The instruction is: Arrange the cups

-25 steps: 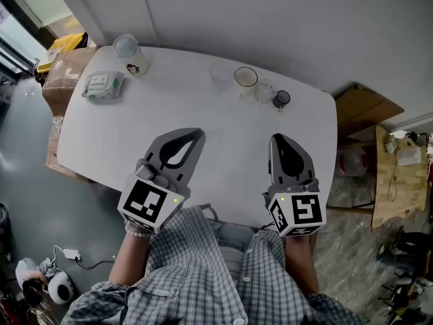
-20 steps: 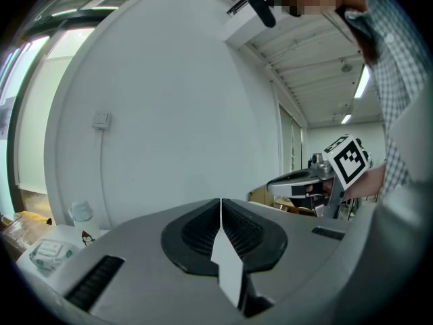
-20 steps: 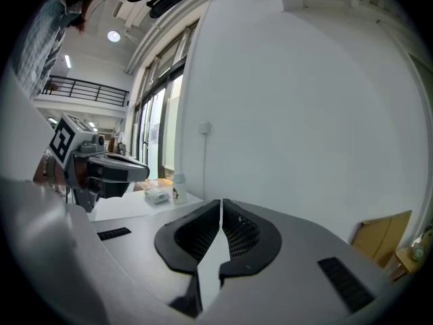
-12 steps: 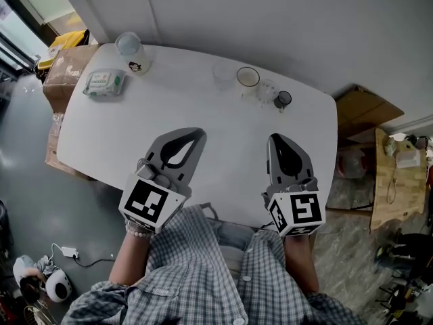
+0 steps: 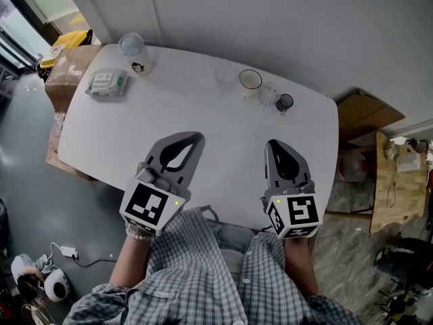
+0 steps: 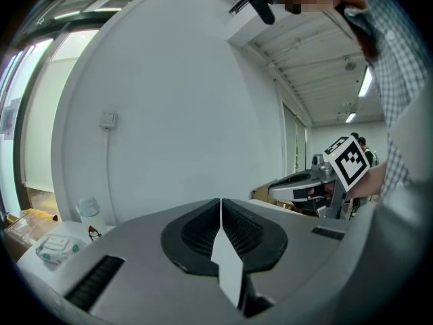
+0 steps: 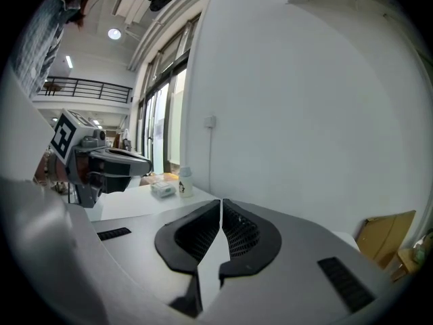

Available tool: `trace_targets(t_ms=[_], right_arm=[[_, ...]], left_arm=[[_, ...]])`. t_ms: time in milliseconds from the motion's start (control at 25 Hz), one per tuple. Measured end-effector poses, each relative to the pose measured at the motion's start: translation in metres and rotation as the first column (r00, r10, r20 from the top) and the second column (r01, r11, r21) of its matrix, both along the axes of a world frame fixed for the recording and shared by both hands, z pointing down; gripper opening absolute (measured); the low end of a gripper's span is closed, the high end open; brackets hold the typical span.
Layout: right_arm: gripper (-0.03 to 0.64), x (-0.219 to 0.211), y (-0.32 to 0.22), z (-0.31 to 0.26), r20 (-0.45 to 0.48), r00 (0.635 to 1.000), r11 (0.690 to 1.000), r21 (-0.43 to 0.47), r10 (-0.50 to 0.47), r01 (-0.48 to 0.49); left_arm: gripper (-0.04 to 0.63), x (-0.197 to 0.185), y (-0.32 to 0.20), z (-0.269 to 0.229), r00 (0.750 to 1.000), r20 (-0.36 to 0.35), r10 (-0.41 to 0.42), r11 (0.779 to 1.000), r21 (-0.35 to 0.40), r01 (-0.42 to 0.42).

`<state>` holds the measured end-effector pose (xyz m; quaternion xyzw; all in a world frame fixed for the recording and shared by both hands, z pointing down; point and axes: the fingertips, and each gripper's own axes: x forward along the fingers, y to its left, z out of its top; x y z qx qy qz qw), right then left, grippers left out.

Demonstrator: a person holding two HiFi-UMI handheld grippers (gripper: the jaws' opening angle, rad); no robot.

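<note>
Staying put over the table [image 5: 203, 110], left claw [image 5: 197, 138] and right claw [image 5: 275, 144] remain closed and empty.

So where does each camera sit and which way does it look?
Head view: on the person's head, looking steeply down at the table; shows left gripper, right gripper, checked shirt.
Left gripper view: on that gripper, looking along its shut jaws at the wall; right gripper at right.
Right gripper view: on that gripper, along its shut jaws; left gripper at left.
Shared: all three show the bottle.

Table [image 5: 203, 110] middle bare, cups [image 5: 250, 80] seemingly clustered at far edge, bottle [image 5: 132, 47] and wipes pack [image 5: 106, 83] far-left
</note>
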<state>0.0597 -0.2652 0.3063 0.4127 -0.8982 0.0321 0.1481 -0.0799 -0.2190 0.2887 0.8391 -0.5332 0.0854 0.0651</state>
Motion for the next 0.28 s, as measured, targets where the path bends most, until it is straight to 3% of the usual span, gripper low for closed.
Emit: trace_targets(t_ms=[280], right_arm=[[0.029, -0.0077, 0.0023, 0.0045, -0.010, 1.000, 1.000, -0.013, -0.014, 0.014]], left_arm=[[0.017, -0.0035, 0.0020, 0.0010, 1.000, 0.010, -0.009, 1.000, -0.011, 0.009]])
